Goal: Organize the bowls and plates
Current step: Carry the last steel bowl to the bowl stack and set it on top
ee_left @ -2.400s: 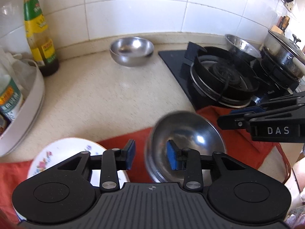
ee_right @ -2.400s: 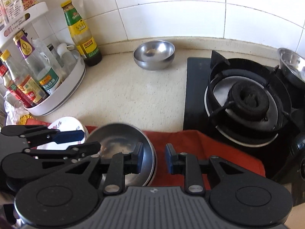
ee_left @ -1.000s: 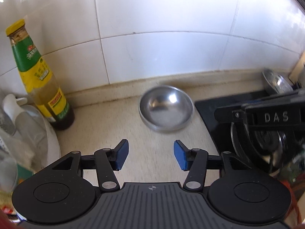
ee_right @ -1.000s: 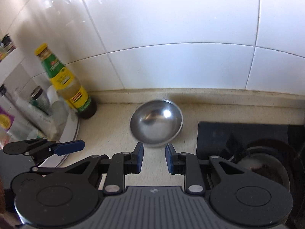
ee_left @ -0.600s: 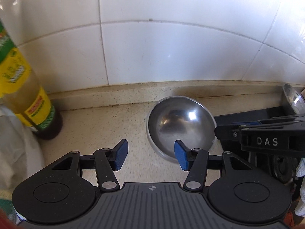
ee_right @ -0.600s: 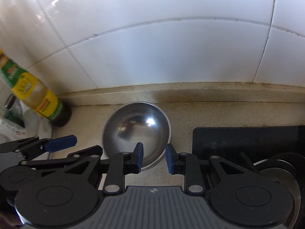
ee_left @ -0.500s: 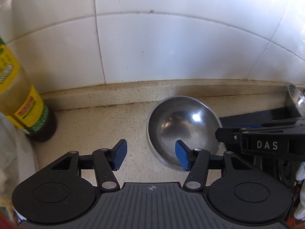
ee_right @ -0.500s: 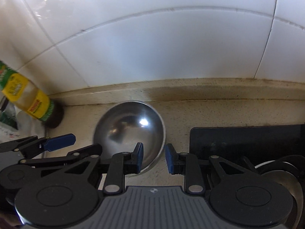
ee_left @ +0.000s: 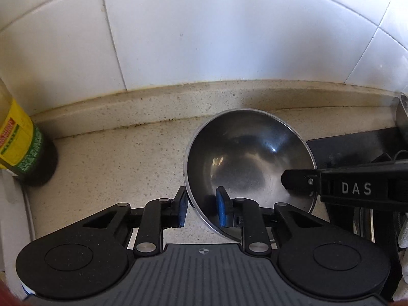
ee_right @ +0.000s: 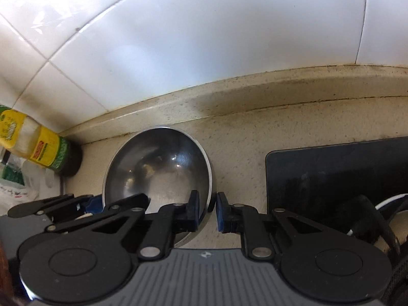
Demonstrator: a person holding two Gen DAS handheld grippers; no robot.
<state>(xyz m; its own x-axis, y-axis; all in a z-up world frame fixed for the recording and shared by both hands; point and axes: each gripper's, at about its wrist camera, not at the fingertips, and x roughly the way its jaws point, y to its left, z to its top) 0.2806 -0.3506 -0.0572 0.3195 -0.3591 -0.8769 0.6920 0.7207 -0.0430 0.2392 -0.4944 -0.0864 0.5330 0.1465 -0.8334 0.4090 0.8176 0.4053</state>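
Crowding the steel bowl (ee_left: 248,163) are a sauce bottle (ee_left: 21,150) at nine o'clock, the tiled wall (ee_left: 204,30) at twelve and the black stove (ee_right: 336,176) at three. It sits mouth-up on the speckled counter (ee_left: 122,163), round, with no long axis. The left gripper (ee_left: 200,209) pinches its near-left rim, one pad inside; the right gripper (ee_right: 206,210) pinches the near-right rim.

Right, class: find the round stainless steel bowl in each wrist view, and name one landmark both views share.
Left wrist view: the round stainless steel bowl sits right of centre, its near-left rim between the left gripper fingers.
Right wrist view: the bowl sits left of centre, its right rim between the right gripper fingers.
Shared landmark: the yellow-labelled bottle at far left.
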